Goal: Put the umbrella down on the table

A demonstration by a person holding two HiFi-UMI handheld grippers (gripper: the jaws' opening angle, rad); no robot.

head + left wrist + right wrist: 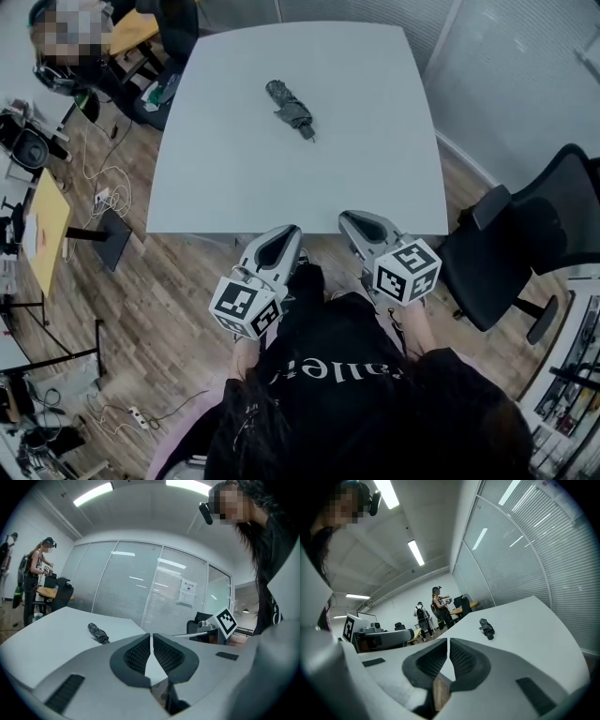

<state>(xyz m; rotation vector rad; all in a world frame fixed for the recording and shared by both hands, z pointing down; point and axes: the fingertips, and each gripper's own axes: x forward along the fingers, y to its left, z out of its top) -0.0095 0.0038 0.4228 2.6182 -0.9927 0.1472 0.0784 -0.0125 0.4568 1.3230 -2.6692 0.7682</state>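
Note:
A folded dark grey umbrella (pixel 291 108) lies flat on the white table (pixel 225 178), toward its far middle, with nothing touching it. My left gripper (pixel 287 232) and right gripper (pixel 353 221) hover side by side at the table's near edge, well short of the umbrella. Both have their jaws closed together with nothing between them. In the left gripper view the umbrella (pixel 98 633) shows beyond the shut left gripper (pixel 151 637). In the right gripper view the umbrella (pixel 487 628) lies on the tabletop past the shut right gripper (pixel 447 641).
A black office chair (pixel 534 244) stands right of the table. Another dark chair (pixel 169 37) and a wooden desk (pixel 42 234) with cables are at the left. Glass walls with blinds (pixel 126 588) run behind the table. People (pixel 440 606) stand at the far desks.

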